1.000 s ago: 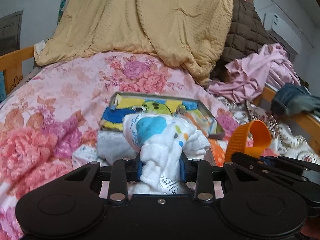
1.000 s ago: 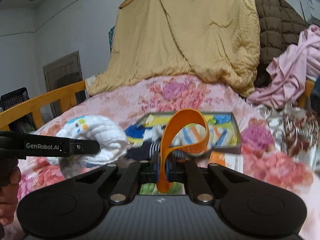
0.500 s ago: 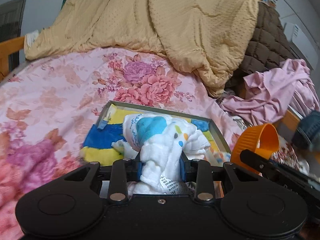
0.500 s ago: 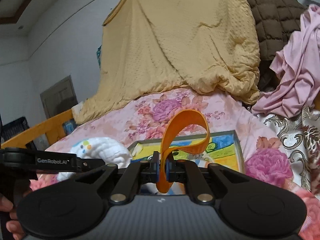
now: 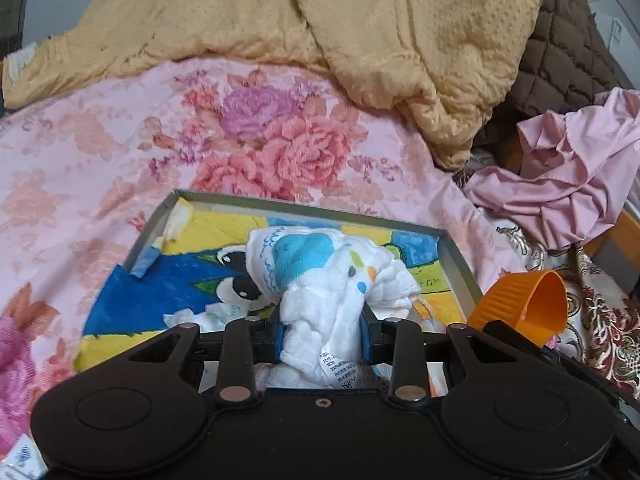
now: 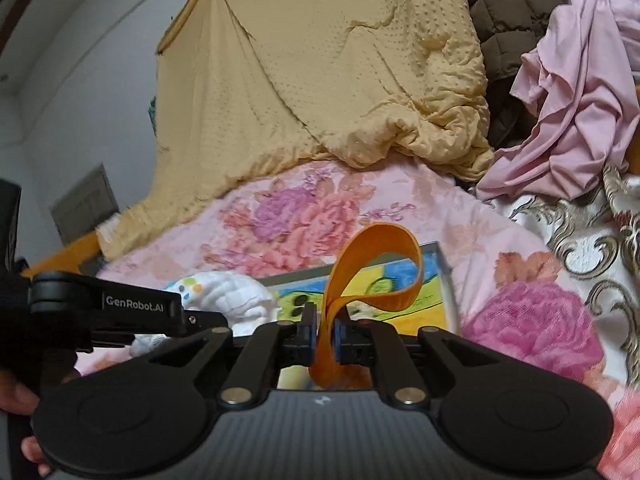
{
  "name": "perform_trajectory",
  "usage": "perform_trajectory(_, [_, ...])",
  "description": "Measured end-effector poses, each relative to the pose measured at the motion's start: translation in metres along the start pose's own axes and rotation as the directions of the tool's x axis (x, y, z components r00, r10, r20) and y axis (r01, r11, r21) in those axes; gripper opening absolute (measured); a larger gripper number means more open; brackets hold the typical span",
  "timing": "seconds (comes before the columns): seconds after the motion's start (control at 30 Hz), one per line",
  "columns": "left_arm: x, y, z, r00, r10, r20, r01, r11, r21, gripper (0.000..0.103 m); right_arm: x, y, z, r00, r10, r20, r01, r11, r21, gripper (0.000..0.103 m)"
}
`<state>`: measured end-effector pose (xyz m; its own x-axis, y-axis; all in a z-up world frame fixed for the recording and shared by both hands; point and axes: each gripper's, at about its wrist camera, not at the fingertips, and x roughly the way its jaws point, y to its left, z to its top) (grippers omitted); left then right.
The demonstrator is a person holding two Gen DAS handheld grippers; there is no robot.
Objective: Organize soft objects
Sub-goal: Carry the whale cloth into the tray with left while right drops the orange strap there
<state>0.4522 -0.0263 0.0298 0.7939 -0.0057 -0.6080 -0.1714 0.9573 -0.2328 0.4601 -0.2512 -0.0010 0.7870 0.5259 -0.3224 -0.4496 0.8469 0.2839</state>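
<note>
Both grippers have come fwd over the bed since the earlier frames, so the grey-rimmed box (image 5: 460, 258) w/ the blue-and-yellow cartoon print now sits right under them and looks larger in both views. Left gripper (image 5: 323, 338) is clamped on a bunched white cloth (image 5: 332, 276) w/ a blue patch and coloured dots; blue pads press it on both sides, care label hangs down between the fingers, and the bundle hangs over the box interior. Right gripper (image 6: 325, 334) has just been opening a little: its jaws stand slightly apart w/ the orange band (image 6: 374, 268) between them; the band's lower end stands in the gap, touching the right pad, w/ a sliver of space on the left. Its loop curls up and right, in front of the box's far right corner. Box rests on the pink floral bedspread (image 5: 120, 152); yellow blanket (image 6: 320, 80) heaped behind, pink garment (image 6: 576, 120) at right.
</note>
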Motion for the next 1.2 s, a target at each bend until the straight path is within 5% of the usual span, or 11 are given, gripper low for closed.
perform_trajectory(0.17, [0.020,0.003,-0.003,0.999,0.005,-0.053,-0.007,0.999,-0.033,0.036,0.009,-0.003,-0.001,0.999,0.022,-0.029,-0.021,1.000,0.018,0.015])
perform_trajectory(0.37, [0.026,0.011,-0.006,0.997,0.006,-0.075,-0.012,0.996,-0.085,0.037,0.014,-0.010,-0.001,0.997,0.056,-0.062,-0.050,0.995,0.088,0.030])
perform_trajectory(0.6, [0.022,0.016,-0.005,0.996,0.006,-0.086,-0.015,0.994,-0.110,0.041,0.014,-0.022,0.001,0.992,0.066,-0.109,-0.044,0.981,0.188,0.053])
perform_trajectory(0.87, [0.013,0.019,-0.008,0.995,0.015,-0.103,-0.027,0.992,-0.122,0.047,0.007,-0.037,0.011,0.981,0.131,-0.143,-0.073,0.934,0.349,0.092])
perform_trajectory(1.2, [-0.006,0.021,-0.013,0.994,0.012,-0.106,-0.023,0.995,-0.101,0.054,-0.010,-0.044,0.024,0.976,0.155,-0.152,-0.070,0.888,0.455,0.103])
